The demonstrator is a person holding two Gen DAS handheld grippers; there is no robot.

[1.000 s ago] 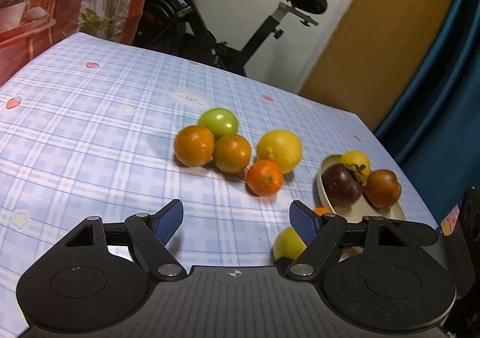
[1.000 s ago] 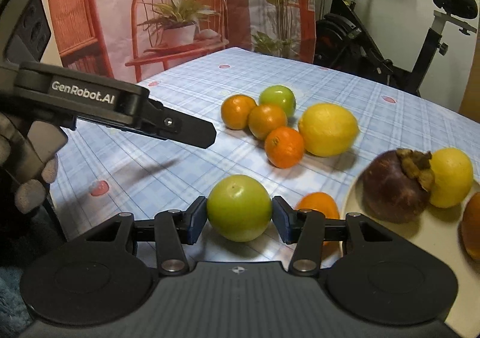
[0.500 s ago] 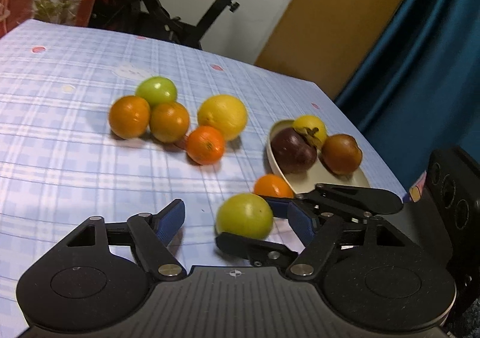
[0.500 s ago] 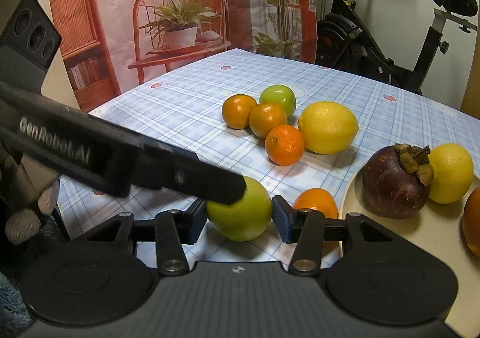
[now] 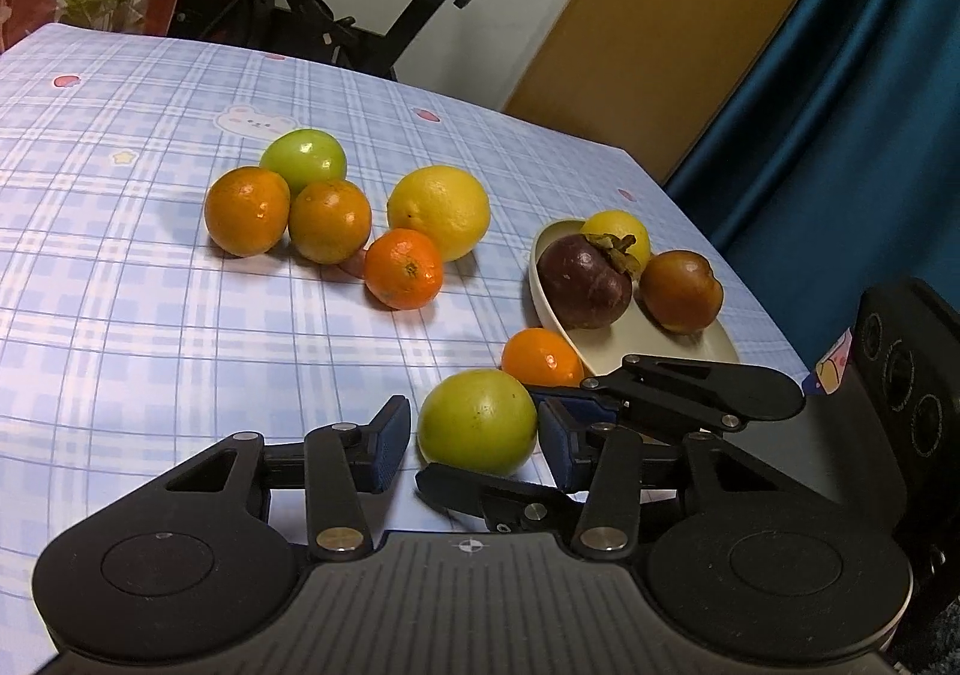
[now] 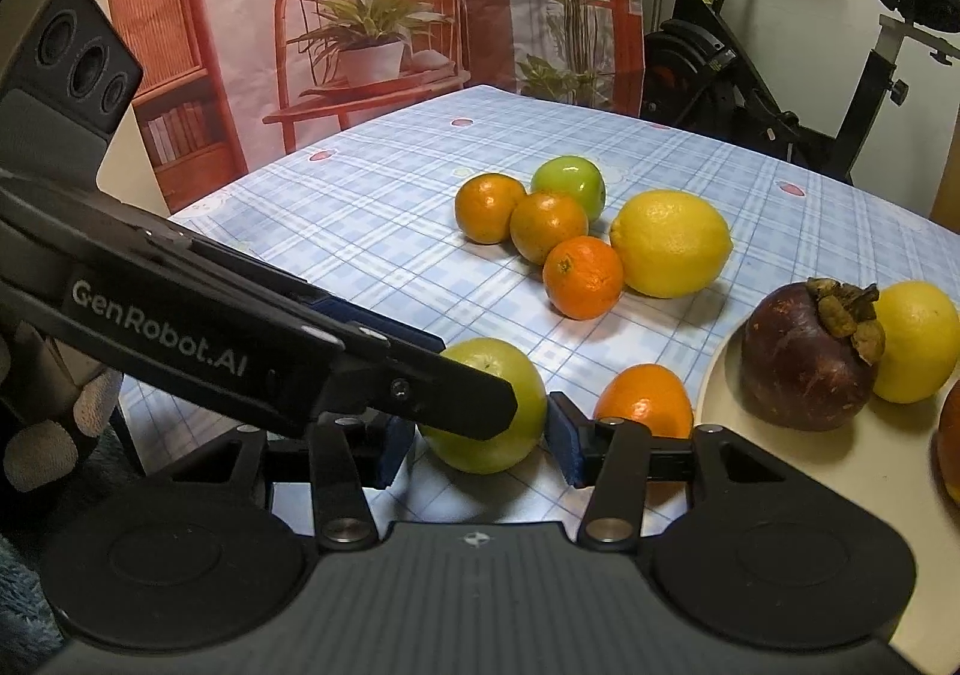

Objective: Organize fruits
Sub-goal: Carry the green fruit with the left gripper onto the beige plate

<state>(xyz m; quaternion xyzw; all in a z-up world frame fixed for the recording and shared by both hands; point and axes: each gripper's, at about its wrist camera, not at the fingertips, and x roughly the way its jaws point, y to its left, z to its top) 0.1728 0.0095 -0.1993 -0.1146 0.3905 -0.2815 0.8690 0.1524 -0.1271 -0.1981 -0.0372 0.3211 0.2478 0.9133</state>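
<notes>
Green fruit point(image 5: 477, 422) sits on counter point(image 5: 150, 315) beside plate point(image 5: 660, 336), pinched by right claw point(image 6: 480, 444); left claw point(image 5: 474, 444) closing around it, pads not yet touching, likely a handover.

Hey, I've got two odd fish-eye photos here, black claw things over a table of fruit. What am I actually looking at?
There is no robot here: a person holds a two-finger tool in each hand, and each tool has a camera looking forward along its fingers. One picture comes from the left hand-held gripper, the other from the right hand-held gripper, so each also shows the other tool reaching in from the side.

Both meet at one green fruit on the checked tablecloth. The right tool grips it. The left tool's jaws are closing around it, with small gaps left at the pads.

A cream plate holds a dark purple fruit, a yellow one and a brownish one. Loose on the cloth lie four oranges, a large yellow citrus and another green fruit.
</notes>
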